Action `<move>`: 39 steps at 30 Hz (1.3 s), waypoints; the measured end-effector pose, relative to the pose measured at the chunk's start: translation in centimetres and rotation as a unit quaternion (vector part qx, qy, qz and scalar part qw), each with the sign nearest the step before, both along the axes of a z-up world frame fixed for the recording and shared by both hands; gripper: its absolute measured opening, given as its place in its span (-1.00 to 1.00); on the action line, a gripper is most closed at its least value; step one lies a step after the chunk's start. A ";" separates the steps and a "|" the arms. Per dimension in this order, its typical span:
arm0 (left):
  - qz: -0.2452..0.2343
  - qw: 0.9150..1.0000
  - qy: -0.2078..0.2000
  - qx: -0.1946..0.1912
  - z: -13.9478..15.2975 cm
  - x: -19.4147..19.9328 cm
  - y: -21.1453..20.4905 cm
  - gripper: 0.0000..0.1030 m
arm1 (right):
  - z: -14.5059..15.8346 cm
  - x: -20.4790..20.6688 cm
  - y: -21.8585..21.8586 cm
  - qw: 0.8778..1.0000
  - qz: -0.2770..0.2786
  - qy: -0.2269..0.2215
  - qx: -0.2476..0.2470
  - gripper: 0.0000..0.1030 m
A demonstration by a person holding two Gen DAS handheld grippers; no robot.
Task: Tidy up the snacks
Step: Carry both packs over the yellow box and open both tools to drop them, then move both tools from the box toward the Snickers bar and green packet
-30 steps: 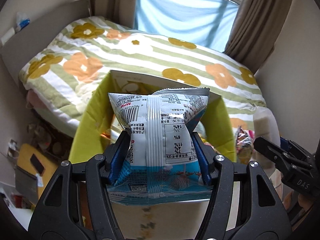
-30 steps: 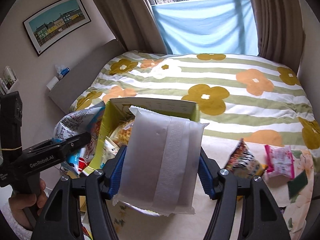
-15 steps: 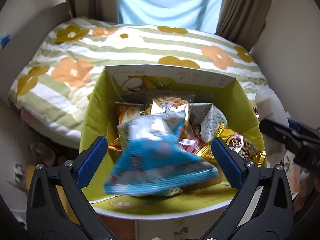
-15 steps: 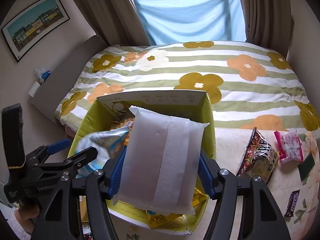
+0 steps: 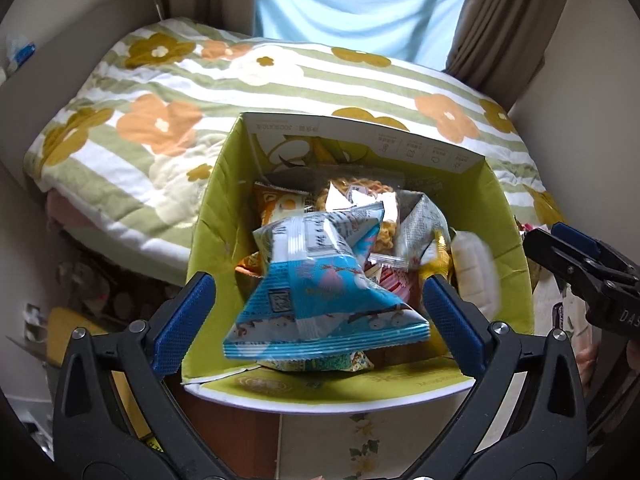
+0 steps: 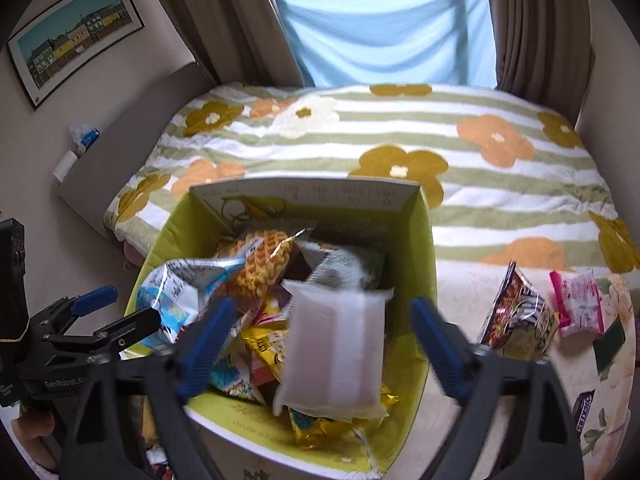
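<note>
A yellow-green cardboard box [image 5: 360, 136] holds several snack packets. A blue and white snack bag [image 5: 312, 308] lies loose on top of them, between the wide-apart pads of my left gripper [image 5: 318, 284], which is open and touches nothing. In the right wrist view my right gripper [image 6: 324, 308] hangs over the same box [image 6: 304, 196]. Its jaws are opening. A white packet [image 6: 336, 352] sits blurred between them, free of the pads, over the snacks in the box. That white packet [image 5: 474, 272] also shows at the box's right wall in the left wrist view.
A bed with a flowered, striped blanket [image 6: 440, 136] lies behind the box. On the table to the right lie a dark red bag [image 6: 516, 312], a pink packet [image 6: 576, 304], a green piece [image 6: 610, 344] and a chocolate bar [image 6: 586, 412]. Curtains and a window stand at the back.
My left jaws opened and the blue bag dropped into the box. My right jaws then opened and the white packet slipped down toward the box. Both grippers moved closer over the box.
</note>
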State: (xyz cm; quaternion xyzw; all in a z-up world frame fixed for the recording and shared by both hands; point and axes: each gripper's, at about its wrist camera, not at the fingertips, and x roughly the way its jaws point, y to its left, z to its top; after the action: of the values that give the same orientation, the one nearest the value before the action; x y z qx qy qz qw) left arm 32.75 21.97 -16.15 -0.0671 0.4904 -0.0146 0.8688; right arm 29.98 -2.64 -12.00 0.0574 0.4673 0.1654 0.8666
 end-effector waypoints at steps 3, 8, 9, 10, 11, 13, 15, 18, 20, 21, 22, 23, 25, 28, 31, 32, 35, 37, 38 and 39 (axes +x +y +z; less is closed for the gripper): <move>0.001 1.000 0.002 -0.002 -0.1 -0.3 -0.2 0.99 | -0.2 -0.3 -0.4 1.000 -0.007 0.006 0.002 0.86; -0.011 1.000 0.007 0.000 -0.5 -0.6 -0.4 0.99 | -0.8 -1.1 -0.9 1.000 -0.018 0.017 0.005 0.86; -0.014 1.000 0.006 0.000 -0.5 -0.6 -0.4 0.99 | -0.8 -1.2 -0.9 1.000 -0.020 0.017 0.003 0.86; -0.018 1.000 0.006 0.002 -0.5 -0.6 -0.6 0.99 | -0.8 -1.4 -0.9 1.000 -0.024 0.017 0.001 0.86; -0.022 1.000 0.005 0.002 -0.5 -0.6 -0.7 0.99 | -0.7 -1.6 -1.0 0.999 -0.027 0.017 0.000 0.86; -0.029 1.000 0.003 0.004 -0.4 -0.6 -1.0 0.99 | -0.5 -2.0 -1.3 0.999 -0.035 0.017 0.000 0.86; -0.036 0.999 0.002 0.006 -0.2 -0.7 -1.3 0.99 | -0.2 -2.2 -1.5 0.999 -0.040 0.015 -0.001 0.86; -0.044 0.999 -0.002 0.009 0.3 -0.8 -2.4 0.99 | 0.4 -2.8 -2.6 0.999 -0.053 0.008 0.000 0.86; -0.048 0.999 -0.007 0.011 0.7 -0.9 -3.4 0.99 | 0.8 -3.4 -3.6 0.998 -0.062 0.000 0.002 0.86; -0.051 0.999 -0.009 0.012 1.0 -0.9 -3.9 0.99 | 1.0 -3.6 -4.1 0.998 -0.067 -0.005 0.002 0.86; -0.054 0.998 -0.012 0.012 1.2 -1.0 -4.5 0.99 | 1.2 -3.9 -4.9 0.997 -0.073 -0.013 0.002 0.86; -0.057 0.998 -0.015 0.014 1.4 -1.2 -5.3 0.99 | 1.3 -4.1 -5.6 0.997 -0.078 -0.017 0.003 0.86; -0.062 0.998 -0.019 0.016 1.8 -1.4 -7.0 0.99 | 1.6 -4.6 -7.4 0.996 -0.089 -0.025 0.006 0.89; -0.065 0.997 -0.021 0.019 2.2 -1.8 -9.8 0.99 | 1.9 -5.2 -10.5 0.995 -0.098 -0.033 0.001 0.99; -0.070 0.997 -0.023 0.011 2.5 -2.3 -13.0 0.99 | 2.0 -6.0 -14.1 0.994 -0.108 -0.032 -0.006 0.99; -0.074 0.997 -0.022 0.009 2.5 -2.5 -14.5 0.99 | 2.1 -6.3 -15.3 0.993 -0.112 -0.031 -0.005 0.99; -0.083 0.996 -0.022 0.009 2.6 -2.8 -18.2 0.99 | 2.0 -7.1 -19.2 0.992 -0.124 -0.025 -0.004 0.99; -0.090 0.996 -0.022 0.009 2.5 -3.1 -20.6 0.99 | 1.7 -7.4 -21.9 0.991 -0.129 -0.015 -0.010 0.99; -0.094 0.995 -0.022 0.009 2.4 -3.2 -21.8 0.99 | 1.6 -7.6 -23.1 0.991 -0.131 -0.011 -0.012 0.99; -0.098 0.995 -0.022 0.010 2.4 -3.3 -23.1 0.99 | 1.5 -7.8 -24.3 0.991 -0.133 -0.008 -0.015 0.99</move>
State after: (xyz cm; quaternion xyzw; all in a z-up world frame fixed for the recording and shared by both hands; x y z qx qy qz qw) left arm 29.42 -1.10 -13.78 -0.0091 0.4757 -0.0964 0.8743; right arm 22.15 -26.90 -10.52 0.1049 0.4510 0.0419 0.8854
